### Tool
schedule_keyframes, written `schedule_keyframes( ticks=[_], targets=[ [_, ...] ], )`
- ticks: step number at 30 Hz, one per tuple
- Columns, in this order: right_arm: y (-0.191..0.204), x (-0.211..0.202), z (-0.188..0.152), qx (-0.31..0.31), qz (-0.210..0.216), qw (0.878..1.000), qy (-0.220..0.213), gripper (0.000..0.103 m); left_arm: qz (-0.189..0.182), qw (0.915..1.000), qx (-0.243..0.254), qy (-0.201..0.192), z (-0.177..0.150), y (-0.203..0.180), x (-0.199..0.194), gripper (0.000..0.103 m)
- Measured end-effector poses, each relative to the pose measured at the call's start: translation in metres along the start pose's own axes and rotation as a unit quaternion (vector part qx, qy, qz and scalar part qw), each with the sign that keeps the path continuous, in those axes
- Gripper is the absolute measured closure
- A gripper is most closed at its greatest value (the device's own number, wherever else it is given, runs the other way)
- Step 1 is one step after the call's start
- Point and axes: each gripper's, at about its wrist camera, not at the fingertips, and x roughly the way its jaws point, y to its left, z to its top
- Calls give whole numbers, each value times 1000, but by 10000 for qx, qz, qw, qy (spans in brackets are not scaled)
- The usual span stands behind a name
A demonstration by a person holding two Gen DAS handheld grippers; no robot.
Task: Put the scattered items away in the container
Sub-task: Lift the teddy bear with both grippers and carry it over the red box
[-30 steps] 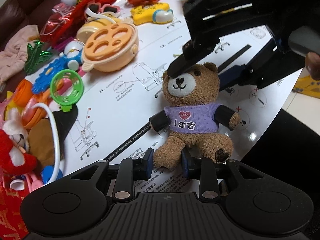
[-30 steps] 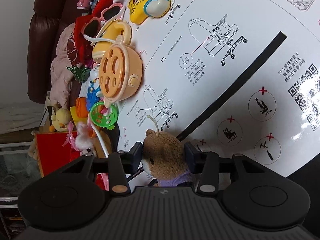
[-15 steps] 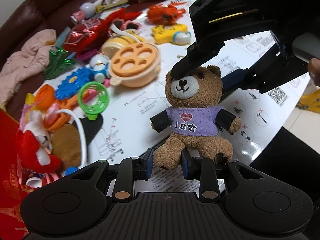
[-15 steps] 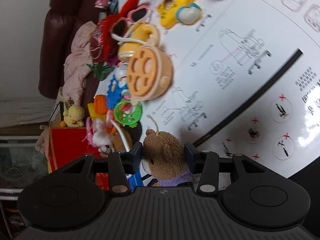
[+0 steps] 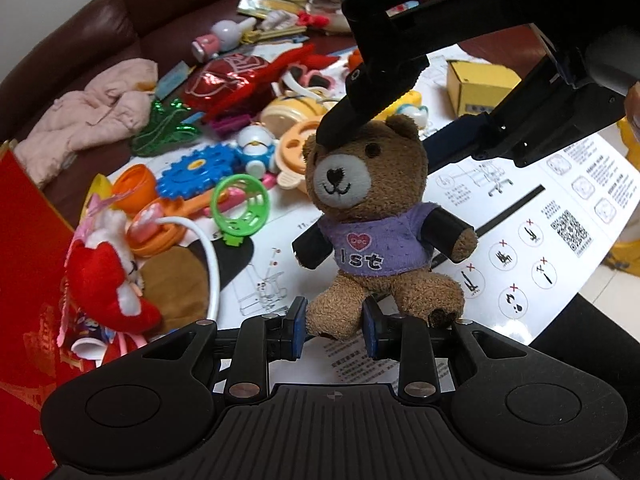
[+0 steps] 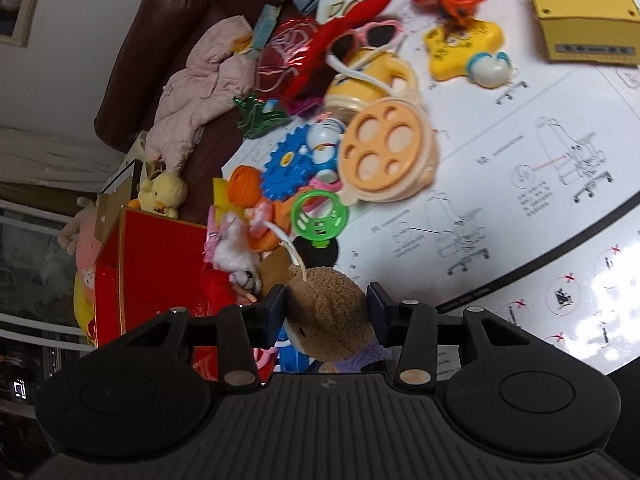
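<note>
Brown teddy bear (image 5: 370, 216), leg between left gripper (image 5: 334, 326)

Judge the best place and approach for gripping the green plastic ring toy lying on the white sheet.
Grip the green ring toy across its thin outer rim, coming from above with one finger through an open gap between the spokes. It lies nearly flat, partly propped on the orange and pink toys behind it, so a sideways approach offers little to pinch. Its near side, towards the bare white sheet, is the least crowded.

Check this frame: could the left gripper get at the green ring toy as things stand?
Probably not yet: the left gripper is shut on the teddy bear's leg. The green ring toy lies uncovered, so the way looks free once the bear is released.
</note>
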Motion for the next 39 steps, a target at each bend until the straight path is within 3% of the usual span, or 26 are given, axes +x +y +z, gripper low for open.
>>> schedule_keyframes(
  ticks=[29,34,39],
  targets=[
    [101,24,-24,-1066,54,9939,285,54,349,9942,-926,-427,-26,77,-51,76],
    [137,16,-28,-1463,250,9885,280,54,513,9892,-1199,-667,-23,97,-81,76],
    [189,3,-37,-2071,625,9760,257,54,846,9774,-1630,-1050,-22,127,-124,76]
  ],
)
